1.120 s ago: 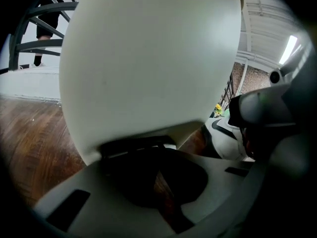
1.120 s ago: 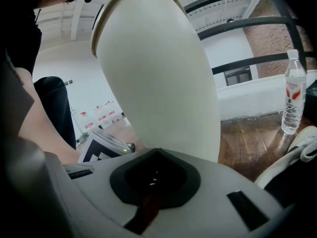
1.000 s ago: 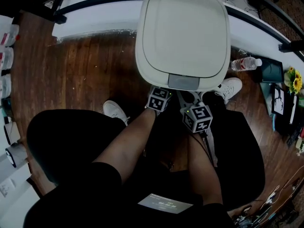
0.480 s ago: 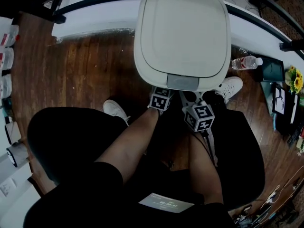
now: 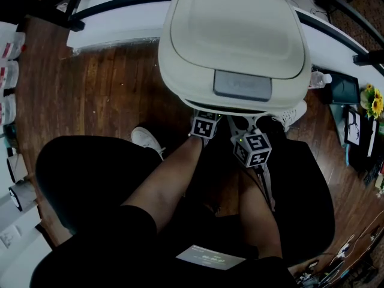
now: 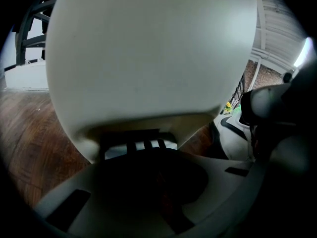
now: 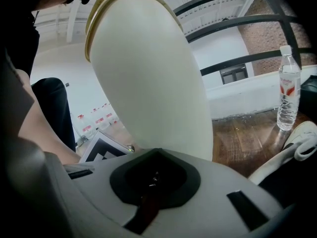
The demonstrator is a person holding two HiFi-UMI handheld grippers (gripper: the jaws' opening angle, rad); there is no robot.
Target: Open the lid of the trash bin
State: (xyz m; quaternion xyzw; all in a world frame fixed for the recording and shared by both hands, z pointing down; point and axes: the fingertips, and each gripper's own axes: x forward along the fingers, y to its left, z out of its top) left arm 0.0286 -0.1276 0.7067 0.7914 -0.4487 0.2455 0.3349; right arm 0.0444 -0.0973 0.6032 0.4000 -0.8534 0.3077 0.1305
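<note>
The cream trash bin [image 6: 148, 58] rises just ahead of both sets of jaws, its lid [image 5: 231, 29] carrying a grey panel [image 5: 242, 85] at the near edge. The left gripper [image 5: 204, 126] and right gripper [image 5: 251, 149] sit side by side below that edge, but no view shows whether their jaws are apart or together. A water bottle [image 7: 287, 88] stands right of the right jaws.

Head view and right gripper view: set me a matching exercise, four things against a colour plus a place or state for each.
Things:
1. trash bin lid
2. water bottle
3. flowers
4. left shoe

Descriptions:
a. yellow, at the right edge
b. white, left of centre
c. cream, top centre
d. clear, standing upright

Pairs: 1-c; 2-d; 3-a; 4-b
</note>
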